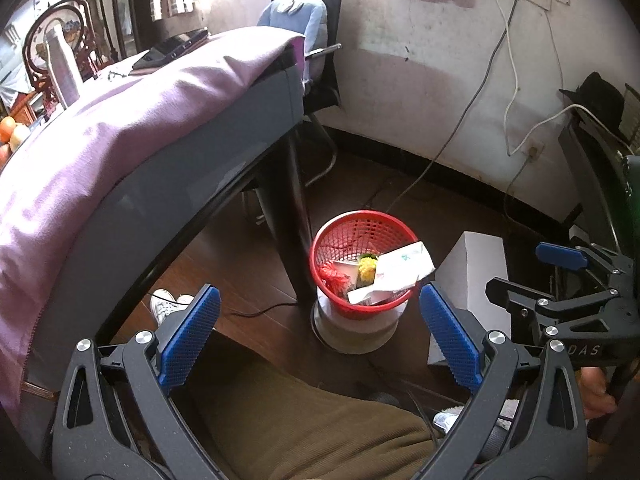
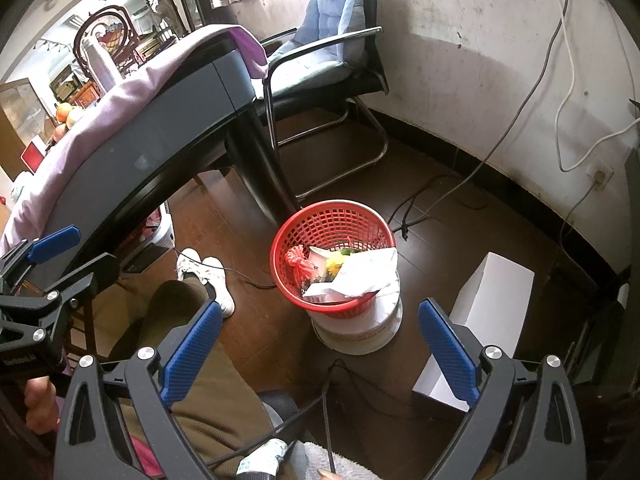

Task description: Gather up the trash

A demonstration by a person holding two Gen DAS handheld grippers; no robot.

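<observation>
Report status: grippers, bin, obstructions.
Left gripper open, empty. Right gripper open, empty. Red bin holds trash, sits on white tub. White box beside it.

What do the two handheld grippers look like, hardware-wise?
Both match: the left gripper and right gripper have dark grey plastic scissor-style arms with triangular cutouts and silver pivot bolts. Their fingers carry blue pads with a fine gridded texture. White lettering, partly readable as "DAS", marks the right gripper's body in the left wrist view. The person wears olive-brown trousers.
</observation>
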